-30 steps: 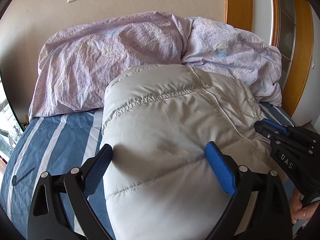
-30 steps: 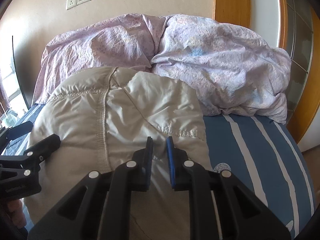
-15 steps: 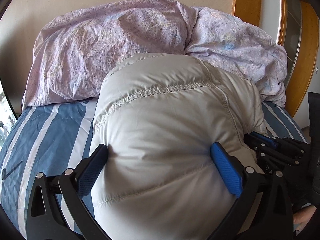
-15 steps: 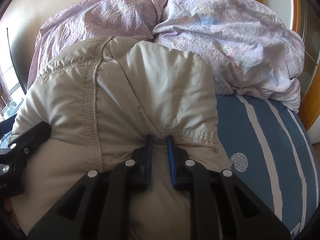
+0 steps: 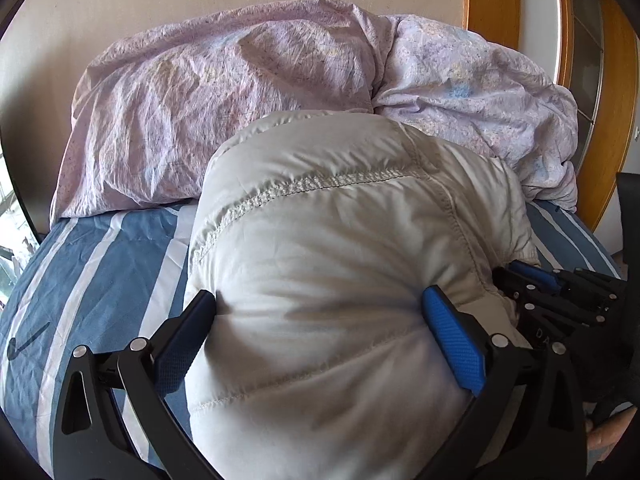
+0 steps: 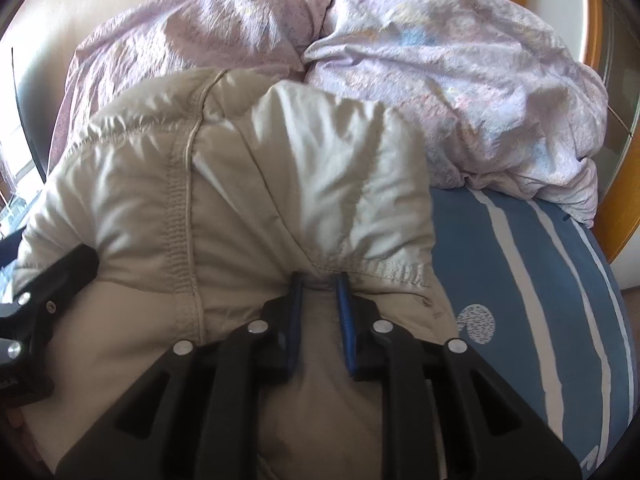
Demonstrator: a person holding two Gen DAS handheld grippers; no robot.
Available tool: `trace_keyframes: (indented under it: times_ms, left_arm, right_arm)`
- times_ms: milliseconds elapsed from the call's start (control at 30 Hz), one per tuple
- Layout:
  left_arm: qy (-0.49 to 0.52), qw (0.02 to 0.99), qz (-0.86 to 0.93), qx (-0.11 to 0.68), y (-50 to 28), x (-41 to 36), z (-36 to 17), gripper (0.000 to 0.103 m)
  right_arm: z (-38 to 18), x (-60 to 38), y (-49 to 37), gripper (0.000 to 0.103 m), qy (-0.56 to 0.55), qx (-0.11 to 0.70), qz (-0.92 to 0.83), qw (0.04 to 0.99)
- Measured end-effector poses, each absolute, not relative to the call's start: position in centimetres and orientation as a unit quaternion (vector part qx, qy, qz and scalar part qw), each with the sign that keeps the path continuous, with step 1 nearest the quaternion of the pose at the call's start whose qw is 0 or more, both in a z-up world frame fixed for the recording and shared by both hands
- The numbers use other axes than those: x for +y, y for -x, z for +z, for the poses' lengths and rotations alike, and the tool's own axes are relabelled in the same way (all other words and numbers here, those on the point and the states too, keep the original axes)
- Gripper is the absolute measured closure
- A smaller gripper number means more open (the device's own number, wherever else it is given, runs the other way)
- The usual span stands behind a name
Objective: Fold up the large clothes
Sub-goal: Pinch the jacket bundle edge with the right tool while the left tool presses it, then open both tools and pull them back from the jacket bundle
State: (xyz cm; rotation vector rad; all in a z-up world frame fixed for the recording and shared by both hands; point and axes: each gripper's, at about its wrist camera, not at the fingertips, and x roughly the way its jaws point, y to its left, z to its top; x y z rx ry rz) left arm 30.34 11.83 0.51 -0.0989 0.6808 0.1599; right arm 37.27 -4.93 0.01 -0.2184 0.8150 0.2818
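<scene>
Left tool [image 5: 320,320] spread wide around folded jacket [image 5: 340,240] on bed [image 5: 100,260]; right tool [image 6: 319,294] opening, jacket fold between pads.

The padded jacket [image 5: 332,280] is a pale, off-white to beige puffy garment, bundled into a rounded, thick mound on the blue-and-white striped bedsheet [image 5: 100,264]. Its fabric is smooth with a faint sheen and soft wrinkles. A gathered, stitched seam runs across its upper part, and another seam runs down its right side. In the right wrist view the jacket [image 6: 240,200] shows a vertical seam with puckered stitching and a folded flap with a hemmed edge low down. Its far end touches the crumpled lilac duvet [image 5: 240,100] beyond it.
</scene>
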Motion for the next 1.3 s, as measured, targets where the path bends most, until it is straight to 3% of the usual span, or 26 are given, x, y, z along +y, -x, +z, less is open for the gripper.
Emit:
trace_keyframes:
  times_ms: [33,300,800,933,1033,1300]
  left_arm:
    - [0.046,0.939,0.081,0.33,-30.2,11.9,0.9,0.001]
    - [0.035,0.938,0.099,0.329,-31.0,11.9,1.6,0.001]
    - [0.049,0.939,0.116,0.321,-31.6,11.2,-0.2,0.001]
    - [0.061,0.938,0.112,0.321,-30.4,11.6,0.4,0.001]
    - [0.078,0.941,0.1,0.314,-28.1,12.1,1.1,0.001]
    - [0.083,0.943,0.101,0.306,-21.3,12.5,3.0,0.001]
  right_arm:
    - [0.6,-5.3,-37.1,0.068,0.093,0.389,0.138,0.906]
    - [3.9,-6.2,-38.4,0.068,0.066,0.362,0.127,0.921]
    - [-0.9,-6.2,-41.7,0.067,0.078,0.394,0.126,0.907]
    - [-0.1,-6.6,-40.9,0.056,0.088,0.395,0.117,0.907]
    - [1.6,-8.8,-38.8,0.027,0.063,0.39,0.12,0.911]
    - [5.3,-14.2,-32.2,0.015,0.011,0.367,0.134,0.921]
